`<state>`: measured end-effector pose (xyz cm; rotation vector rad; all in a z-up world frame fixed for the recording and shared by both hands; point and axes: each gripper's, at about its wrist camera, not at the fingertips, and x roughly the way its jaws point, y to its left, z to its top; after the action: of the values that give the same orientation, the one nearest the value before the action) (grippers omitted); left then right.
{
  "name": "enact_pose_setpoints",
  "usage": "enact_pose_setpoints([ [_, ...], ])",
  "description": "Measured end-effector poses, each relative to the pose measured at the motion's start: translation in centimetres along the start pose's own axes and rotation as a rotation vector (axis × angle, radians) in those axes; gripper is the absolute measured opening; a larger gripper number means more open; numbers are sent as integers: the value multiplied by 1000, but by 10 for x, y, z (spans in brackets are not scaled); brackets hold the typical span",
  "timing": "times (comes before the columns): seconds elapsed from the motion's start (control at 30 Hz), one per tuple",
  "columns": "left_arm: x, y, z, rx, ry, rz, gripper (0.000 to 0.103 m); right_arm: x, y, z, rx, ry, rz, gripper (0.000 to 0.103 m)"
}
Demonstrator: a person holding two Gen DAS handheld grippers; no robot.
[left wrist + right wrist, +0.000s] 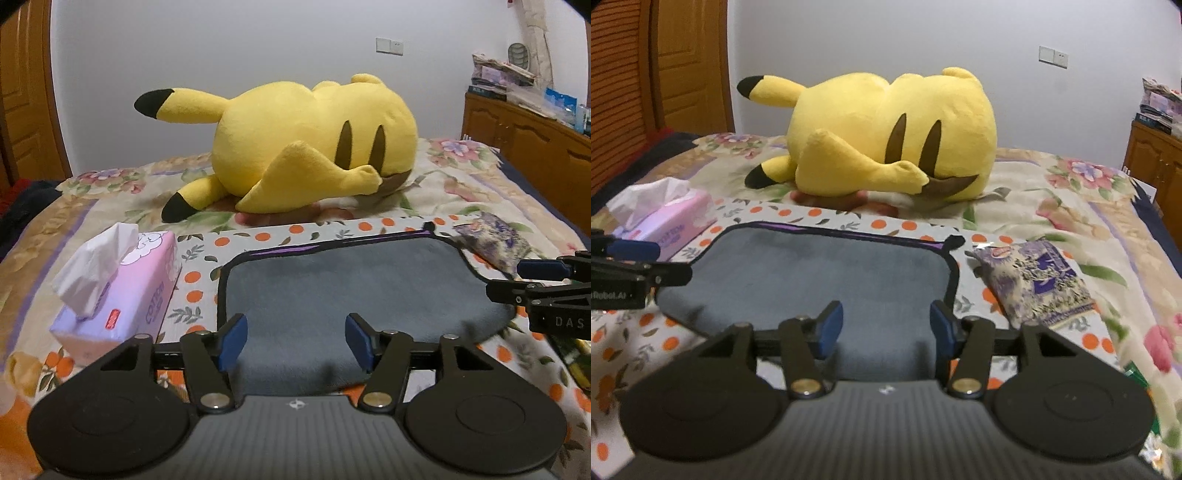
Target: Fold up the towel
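A grey towel with a black and purple edge lies on an orange-dotted cloth on the bed; its near edge looks rounded, as if folded over. It also shows in the right wrist view. My left gripper is open and empty over the towel's near left part. My right gripper is open and empty over the near right part. The right gripper shows at the right edge of the left wrist view, and the left gripper at the left edge of the right wrist view.
A pink tissue box sits left of the towel. A purple snack packet lies to its right. A big yellow plush toy lies behind it. A wooden cabinet stands at the right.
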<state>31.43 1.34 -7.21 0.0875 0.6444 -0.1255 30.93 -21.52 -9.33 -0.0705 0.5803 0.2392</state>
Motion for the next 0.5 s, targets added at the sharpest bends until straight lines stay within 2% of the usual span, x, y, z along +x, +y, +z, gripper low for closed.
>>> enact_pose_setpoints([
  [0.13, -20, -6, -1, 6, -9, -5, 69, -21, -1, 0, 9, -15, -2, 59],
  [0.2, -30, -8, -1, 12, -13, -4, 76, -31, -1, 0, 13, -20, -3, 59],
  [0.3, -45, -11, -3, 6, -25, 6, 81, -45, -1, -1, 24, -20, -8, 60],
  [0.5, -74, -13, -10, -4, -20, 15, 87, -75, -1, -1, 36, -30, -13, 66],
])
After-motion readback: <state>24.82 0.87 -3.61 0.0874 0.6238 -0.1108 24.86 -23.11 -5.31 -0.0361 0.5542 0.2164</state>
